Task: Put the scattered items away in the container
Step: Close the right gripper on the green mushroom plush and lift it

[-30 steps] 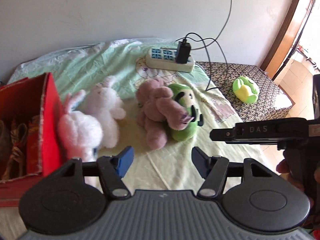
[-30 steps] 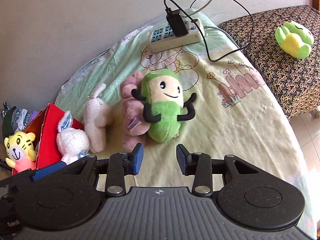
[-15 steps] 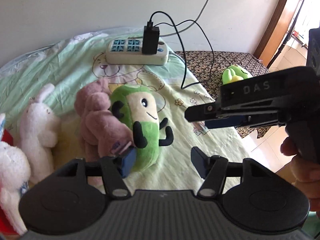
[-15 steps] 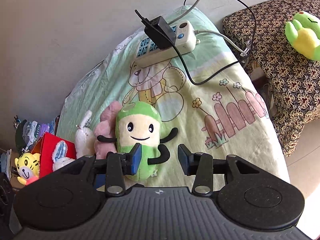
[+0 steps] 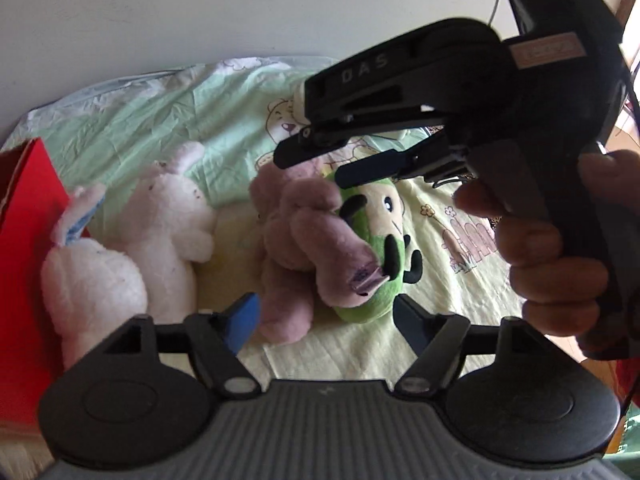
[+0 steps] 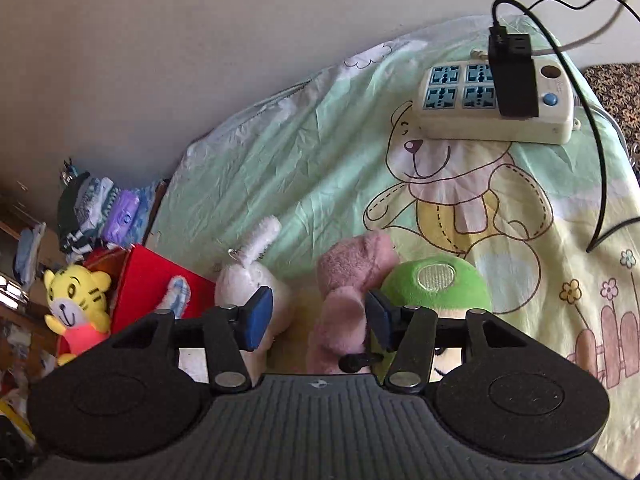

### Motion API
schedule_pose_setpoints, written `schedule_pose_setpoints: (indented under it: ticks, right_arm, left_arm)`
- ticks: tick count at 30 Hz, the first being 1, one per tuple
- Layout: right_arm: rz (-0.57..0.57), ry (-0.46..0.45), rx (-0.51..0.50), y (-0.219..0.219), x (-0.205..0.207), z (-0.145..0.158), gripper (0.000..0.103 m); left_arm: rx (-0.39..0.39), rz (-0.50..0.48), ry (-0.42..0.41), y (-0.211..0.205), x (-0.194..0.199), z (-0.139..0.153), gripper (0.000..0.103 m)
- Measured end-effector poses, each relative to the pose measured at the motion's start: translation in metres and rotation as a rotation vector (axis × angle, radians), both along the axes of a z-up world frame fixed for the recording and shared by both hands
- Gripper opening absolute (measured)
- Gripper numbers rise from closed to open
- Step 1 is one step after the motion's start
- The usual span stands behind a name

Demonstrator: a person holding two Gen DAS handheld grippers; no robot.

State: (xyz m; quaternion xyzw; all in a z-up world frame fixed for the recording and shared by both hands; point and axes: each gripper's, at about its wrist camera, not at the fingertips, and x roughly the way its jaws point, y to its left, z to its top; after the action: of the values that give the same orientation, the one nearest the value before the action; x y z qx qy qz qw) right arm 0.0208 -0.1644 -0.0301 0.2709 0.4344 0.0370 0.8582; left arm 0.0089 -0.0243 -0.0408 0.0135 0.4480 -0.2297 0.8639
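both grippers' jaws wide apart, empty

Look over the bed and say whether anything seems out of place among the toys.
Yes: a power strip with a black charger plugged in lies on the bedsheet, its cable trailing across the fabric. It is no toy. The plush toys themselves lie jumbled beside the red box, none torn.

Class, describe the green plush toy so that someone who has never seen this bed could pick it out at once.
Start at the bed sheet with its cartoon bear print. Four soft toys lie in a row beside the red box; the green toy is the one farthest from the box, pressed against the mauve toy. It alone is green, with a cream face and thin black arms.
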Motion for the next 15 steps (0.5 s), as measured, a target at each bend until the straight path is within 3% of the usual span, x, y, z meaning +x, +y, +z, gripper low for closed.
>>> schedule_pose_setpoints:
  ticks: [3,5,8,15]
  right_arm:
    - [0.017,0.048,0.012,0.004,0.008,-0.017,0.053]
    - [0.016,0.062,0.010,0.004,0.007,-0.027,0.037]
    - [0.029,0.049,-0.014,0.001,0.004,-0.028,0.028]
    - [0.086,0.045,-0.034,-0.002,-0.002,-0.028,0.023]
  left_arm:
    - [0.018,0.014,0.009,0.005,0.003,-0.006,0.077]
    - [0.032,0.037,0.014,0.008,0.009,-0.011,0.074]
    - [-0.003,0.074,0.044,0.018,0.027,-0.018,0.074]
    - [-0.021,0.069,0.072,0.012,0.059,-0.031,0.067]
